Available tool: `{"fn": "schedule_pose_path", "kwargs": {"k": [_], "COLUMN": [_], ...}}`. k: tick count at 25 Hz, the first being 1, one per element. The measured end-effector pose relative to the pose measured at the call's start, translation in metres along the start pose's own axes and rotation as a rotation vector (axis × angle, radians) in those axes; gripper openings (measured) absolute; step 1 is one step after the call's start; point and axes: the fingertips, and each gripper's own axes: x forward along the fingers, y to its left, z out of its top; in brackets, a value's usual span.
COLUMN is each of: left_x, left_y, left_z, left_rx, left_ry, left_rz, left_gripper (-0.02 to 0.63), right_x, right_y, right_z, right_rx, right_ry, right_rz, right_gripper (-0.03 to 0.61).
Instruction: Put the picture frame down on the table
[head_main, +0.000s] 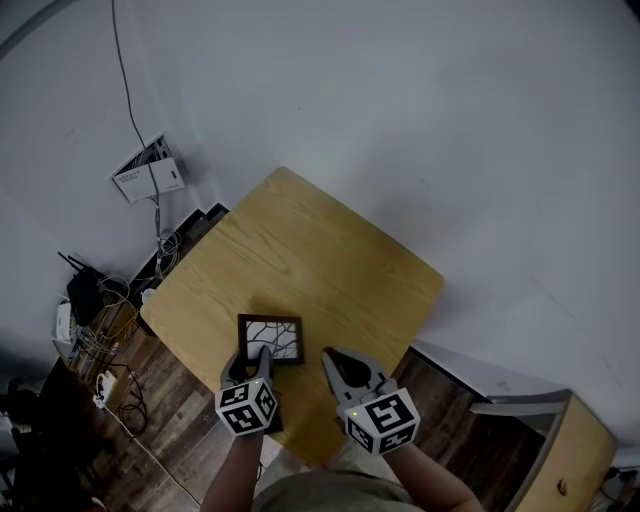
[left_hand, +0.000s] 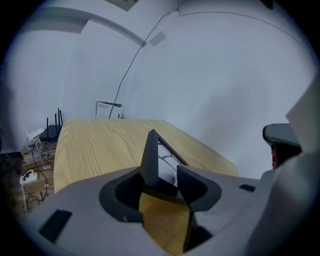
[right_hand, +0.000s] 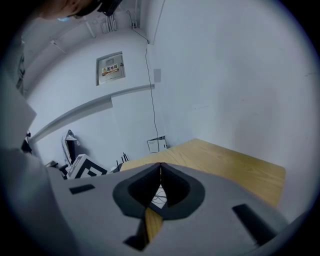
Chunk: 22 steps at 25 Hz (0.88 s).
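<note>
A small dark picture frame (head_main: 270, 339) with a white branch-pattern picture sits over the near part of the light wooden table (head_main: 300, 260). My left gripper (head_main: 258, 358) is shut on the frame's near edge. In the left gripper view the frame (left_hand: 150, 152) stands edge-on between the jaws of the left gripper (left_hand: 162, 175), its corner pointing up. My right gripper (head_main: 330, 358) hovers just right of the frame, shut and holding nothing. In the right gripper view the tips of the right gripper (right_hand: 160, 168) meet, and a bit of the frame (right_hand: 157, 196) shows below them.
The table stands against a white wall. On the dark wood floor to the left lie a router (head_main: 82, 290), tangled cables (head_main: 160, 255) and a power strip (head_main: 103, 385). A leaflet (head_main: 147, 170) leans by the wall. A wooden cabinet (head_main: 560, 460) stands at the lower right.
</note>
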Motion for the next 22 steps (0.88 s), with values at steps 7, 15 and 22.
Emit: {"fn": "schedule_pose_path", "kwargs": {"k": [7, 15, 22], "left_x": [0.007, 0.014, 0.016], "left_y": [0.013, 0.026, 0.03], "left_z": [-0.008, -0.02, -0.021], "left_rx": [0.009, 0.041, 0.078], "left_ry": [0.028, 0.075, 0.086], "left_rz": [0.038, 0.088, 0.115], "left_gripper": [0.21, 0.242, 0.248], "right_x": [0.005, 0.009, 0.009], "right_y": [-0.003, -0.005, -0.005], "right_z": [-0.004, -0.01, -0.01], "right_rx": [0.004, 0.006, 0.008], "right_ry": [0.009, 0.017, 0.022], "right_rz": [-0.006, -0.011, -0.014], "right_gripper": [0.002, 0.0, 0.0]}}
